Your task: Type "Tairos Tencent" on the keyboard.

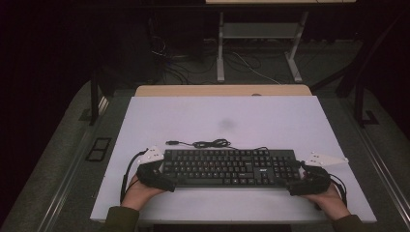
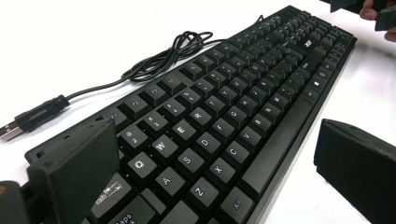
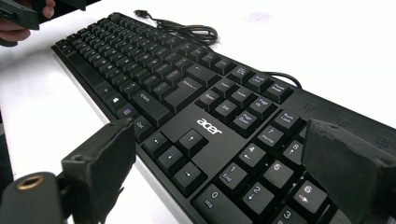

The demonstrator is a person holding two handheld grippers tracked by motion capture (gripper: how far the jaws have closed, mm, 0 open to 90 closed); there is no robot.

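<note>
Both grippers' fingers (image 2: 79, 163) stood open, straddling the keyboard (image 1: 227, 166) ends, left gripper (image 1: 153, 175) and right gripper (image 1: 309, 181). Uneven squeezing could skew the keyboard or snag its cable (image 1: 208, 143).

Left gripper (image 1: 155, 175): I hold it low at my left, jaws spread wide, nothing pinched | Right gripper (image 1: 309, 182): low at my right, jaws equally wide apart, nothing pinched | Forearms: both come in from the bottom edge, hands level.
</note>
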